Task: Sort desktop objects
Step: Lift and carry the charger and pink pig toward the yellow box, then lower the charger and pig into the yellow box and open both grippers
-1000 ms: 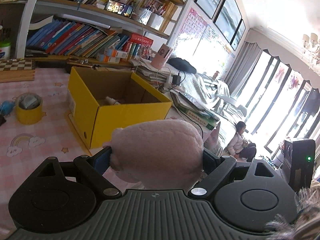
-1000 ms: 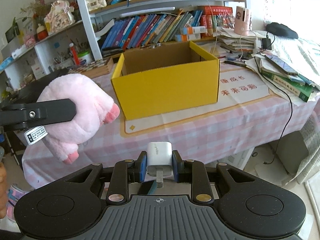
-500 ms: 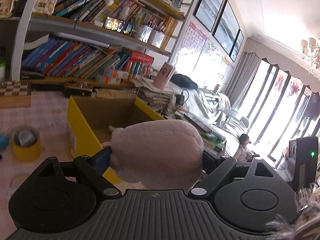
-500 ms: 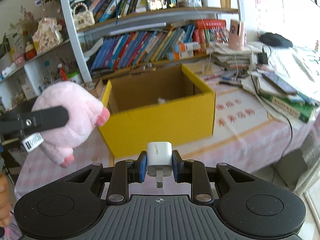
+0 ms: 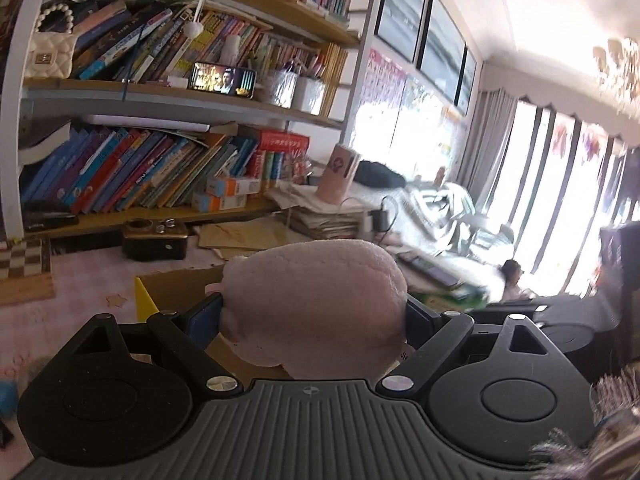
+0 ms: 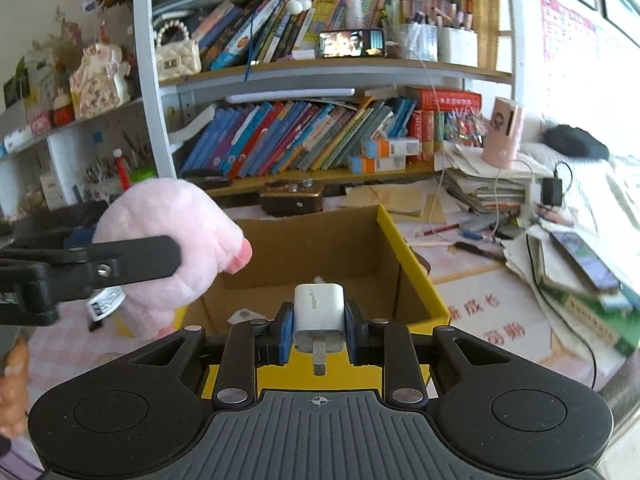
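Left hand-held gripper (image 5: 314, 316) clamped on pink plush toy (image 5: 316, 304); toy hides most of yellow box (image 5: 142, 300) ahead of it. Right hand-held gripper (image 6: 319, 328) clamped on white charger (image 6: 319, 314), prong toward camera. Box (image 6: 412, 276) open just ahead, below charger; small items inside hard to make out. Desk (image 6: 472, 268) right of box, cluttered.

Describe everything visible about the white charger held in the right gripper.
The white charger is a small, rounded, glossy plastic cube with faint grey print on its upper face. A metal prong sticks out of the end facing the camera. The right gripper clamps it between blue pads on its left and right sides. It hangs over the near edge of the open yellow box; nothing else touches it.
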